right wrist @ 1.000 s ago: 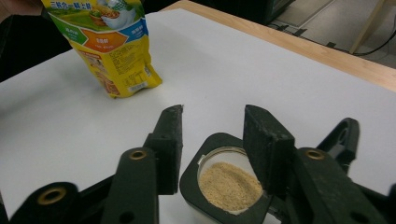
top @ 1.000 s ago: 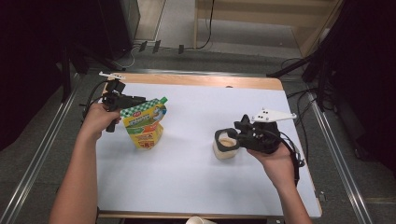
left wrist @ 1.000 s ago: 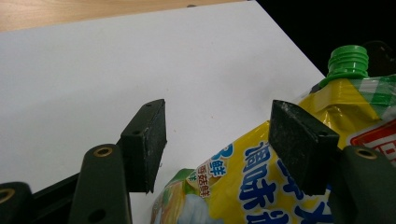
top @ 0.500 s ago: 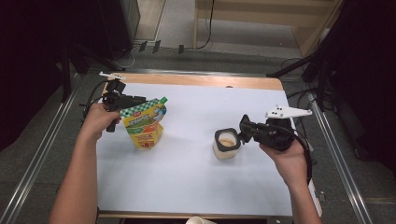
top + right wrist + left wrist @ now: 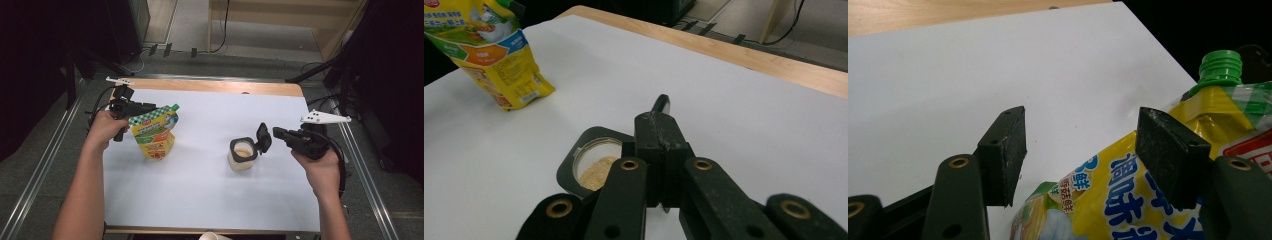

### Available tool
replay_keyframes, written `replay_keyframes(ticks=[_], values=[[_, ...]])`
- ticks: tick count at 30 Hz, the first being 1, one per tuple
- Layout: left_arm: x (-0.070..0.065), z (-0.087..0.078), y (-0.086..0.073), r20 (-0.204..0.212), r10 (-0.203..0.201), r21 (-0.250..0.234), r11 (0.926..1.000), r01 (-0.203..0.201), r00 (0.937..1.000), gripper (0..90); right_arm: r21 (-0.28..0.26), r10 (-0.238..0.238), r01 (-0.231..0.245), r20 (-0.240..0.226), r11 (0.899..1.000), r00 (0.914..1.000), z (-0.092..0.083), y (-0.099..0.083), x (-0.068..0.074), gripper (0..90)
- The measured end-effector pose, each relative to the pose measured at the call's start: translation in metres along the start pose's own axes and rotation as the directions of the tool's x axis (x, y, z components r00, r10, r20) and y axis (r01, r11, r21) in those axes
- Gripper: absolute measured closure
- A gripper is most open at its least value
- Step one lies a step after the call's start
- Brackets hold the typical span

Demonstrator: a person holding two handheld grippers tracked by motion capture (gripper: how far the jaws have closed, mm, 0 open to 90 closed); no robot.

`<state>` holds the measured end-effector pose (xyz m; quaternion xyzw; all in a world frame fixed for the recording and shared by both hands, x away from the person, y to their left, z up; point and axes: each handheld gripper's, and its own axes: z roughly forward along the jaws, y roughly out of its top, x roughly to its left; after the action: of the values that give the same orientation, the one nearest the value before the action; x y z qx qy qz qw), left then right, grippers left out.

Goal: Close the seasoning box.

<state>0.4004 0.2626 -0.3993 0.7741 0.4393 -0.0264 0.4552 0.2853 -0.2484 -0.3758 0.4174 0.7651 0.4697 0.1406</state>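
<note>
From above the table (image 5: 210, 200), covered in white paper with a wooden edge at the far side, the person's left hand (image 5: 102, 131) held the left claw (image 5: 145, 107) against the top of a yellow pouch (image 5: 154, 134) that stood upright near the left edge. Well apart from it, toward the right, sat a small jar (image 5: 241, 156) of tan powder, its black flip lid (image 5: 263, 138) swung up and open. The right claw (image 5: 272, 134), carried in the right hand (image 5: 320, 165), lay just beside that lid; its jaws had just been closing.

Along the left claw's own view, the two black jaws stood apart, with the pouch (image 5: 1128, 200) and its blue lettering rising between them. The right-hand pad (image 5: 1168, 155) lay against the yellow film below the green screw cap (image 5: 1219, 65), while the other pad (image 5: 1005, 152) looked to stand clear of it, so I could not say for sure that the pouch was gripped.

Along the right claw's view, the jaws were drawn fully together. The lid's edge (image 5: 661, 104) poked up just beyond their tips, touching or nearly so, though whether it was pinched I could not tell. Below sat the open jar (image 5: 591, 167) with powder showing inside, and the pouch (image 5: 494, 55) stood far off at the upper left.
</note>
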Motion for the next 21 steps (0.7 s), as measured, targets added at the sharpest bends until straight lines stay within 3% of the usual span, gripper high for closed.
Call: replay_keyframes(ticks=[8,21], values=[[0.000,0.001,0.000,0.003,0.001,0.006,1.0000,-0.001,1.0000,38.0,0.024,0.029,-0.029,0.001,0.999,0.9996,0.011,-0.008,-0.006,90.0],[0.001,0.003,-0.001,0.003,0.001,0.018,0.9998,-0.001,1.0000,38.0,0.045,0.044,-0.042,-0.024,0.998,0.9988,0.025,-0.013,-0.001,90.0]])
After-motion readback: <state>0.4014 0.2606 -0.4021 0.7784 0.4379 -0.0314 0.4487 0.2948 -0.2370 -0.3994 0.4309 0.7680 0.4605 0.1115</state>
